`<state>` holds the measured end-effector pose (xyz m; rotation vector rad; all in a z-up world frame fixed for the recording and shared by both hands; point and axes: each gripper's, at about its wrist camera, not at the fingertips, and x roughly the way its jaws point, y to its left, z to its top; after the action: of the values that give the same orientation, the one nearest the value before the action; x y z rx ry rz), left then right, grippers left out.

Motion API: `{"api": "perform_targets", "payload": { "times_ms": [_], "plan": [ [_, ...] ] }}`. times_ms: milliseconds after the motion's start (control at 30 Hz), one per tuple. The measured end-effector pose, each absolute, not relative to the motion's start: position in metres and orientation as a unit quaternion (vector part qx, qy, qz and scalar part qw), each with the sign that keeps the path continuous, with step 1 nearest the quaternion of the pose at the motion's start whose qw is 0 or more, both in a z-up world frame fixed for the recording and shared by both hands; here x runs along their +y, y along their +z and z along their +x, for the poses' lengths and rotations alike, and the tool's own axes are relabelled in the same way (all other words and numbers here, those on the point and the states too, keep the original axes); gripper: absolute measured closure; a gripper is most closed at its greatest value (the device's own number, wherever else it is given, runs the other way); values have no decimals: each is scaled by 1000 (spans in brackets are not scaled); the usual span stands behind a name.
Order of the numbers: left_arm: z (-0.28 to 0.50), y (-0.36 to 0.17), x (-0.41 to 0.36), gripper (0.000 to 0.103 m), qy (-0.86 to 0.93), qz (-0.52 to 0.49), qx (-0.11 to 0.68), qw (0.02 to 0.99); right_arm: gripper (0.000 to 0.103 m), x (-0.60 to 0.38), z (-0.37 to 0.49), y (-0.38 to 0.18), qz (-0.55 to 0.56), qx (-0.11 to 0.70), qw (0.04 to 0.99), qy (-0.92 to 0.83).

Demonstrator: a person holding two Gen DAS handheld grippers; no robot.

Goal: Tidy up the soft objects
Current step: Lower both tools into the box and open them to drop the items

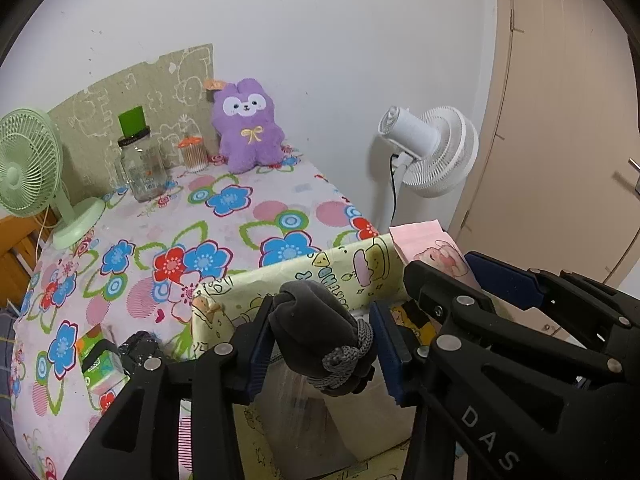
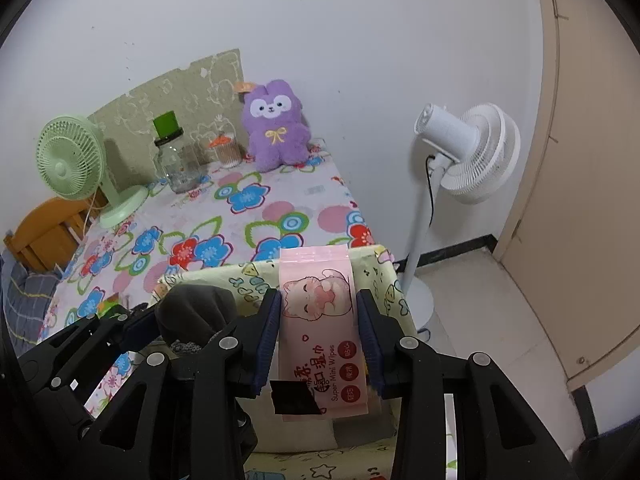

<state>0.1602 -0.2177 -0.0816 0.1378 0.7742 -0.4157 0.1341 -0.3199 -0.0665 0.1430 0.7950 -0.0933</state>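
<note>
My left gripper is shut on a dark grey rolled sock bundle and holds it over the open yellow cartoon-print storage box. My right gripper is shut on a pink pack of wet wipes and holds it above the same box, to the right of the left gripper. The sock bundle also shows in the right wrist view. A purple plush toy sits at the far edge of the flower-print table, against the wall.
A green desk fan, a glass jar with a green lid and a small cotton-swab jar stand at the table's back left. A green tissue pack lies left of the box. A white standing fan and a door are at the right.
</note>
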Motion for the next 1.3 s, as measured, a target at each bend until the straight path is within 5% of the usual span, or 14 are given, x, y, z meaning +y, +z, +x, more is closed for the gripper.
{"api": "perform_targets", "payload": {
  "times_ms": [200,367,600,1300],
  "plan": [
    [162,-88,-216,35,-199,71,386,898,61,-320,140,-75,73,398,913,-40],
    [161,-92,-213,33,-193,76,392,896,58,-316,144,-81,75,410,908,-32],
    [160,-91,-203,30,-189,70,397,896,32,-316,144,-84,87,417,903,-47],
    [137,-61,-154,10,-166,66,363,915,20,-276,116,-48,56,387,919,-50]
  ]
}}
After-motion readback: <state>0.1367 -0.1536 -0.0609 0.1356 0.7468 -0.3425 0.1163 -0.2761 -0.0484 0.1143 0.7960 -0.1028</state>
